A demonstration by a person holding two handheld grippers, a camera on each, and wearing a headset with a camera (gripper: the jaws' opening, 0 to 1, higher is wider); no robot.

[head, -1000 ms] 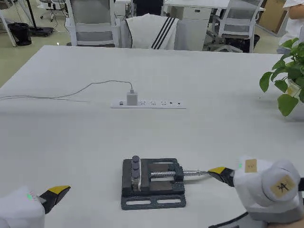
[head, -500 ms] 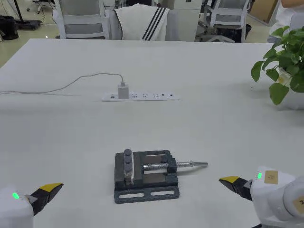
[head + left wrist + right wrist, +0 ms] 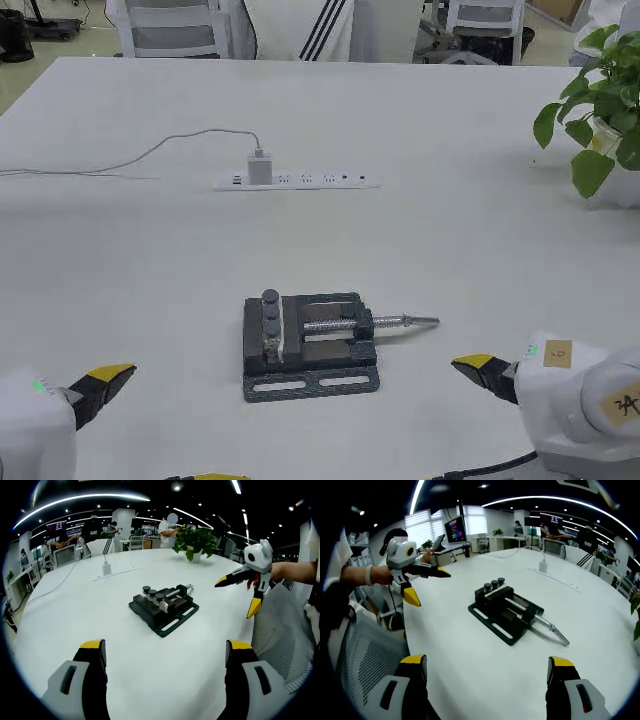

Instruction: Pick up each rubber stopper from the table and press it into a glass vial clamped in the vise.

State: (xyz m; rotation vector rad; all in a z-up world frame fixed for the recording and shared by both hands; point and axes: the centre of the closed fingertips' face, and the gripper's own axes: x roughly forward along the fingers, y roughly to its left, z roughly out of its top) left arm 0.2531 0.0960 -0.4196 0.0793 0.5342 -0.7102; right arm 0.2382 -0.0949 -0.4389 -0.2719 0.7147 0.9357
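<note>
My left gripper (image 3: 165, 647) and right gripper (image 3: 486, 660) gape empty. The dark metal vise (image 3: 325, 352) lies between them, with the stoppered glass vials (image 3: 271, 322) at its left end.

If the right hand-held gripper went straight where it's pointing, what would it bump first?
Most likely the vise. The right hand-held gripper is open and aims across bare table toward it, with nothing between. Depth is hard to judge, so it might pass just above.
</note>
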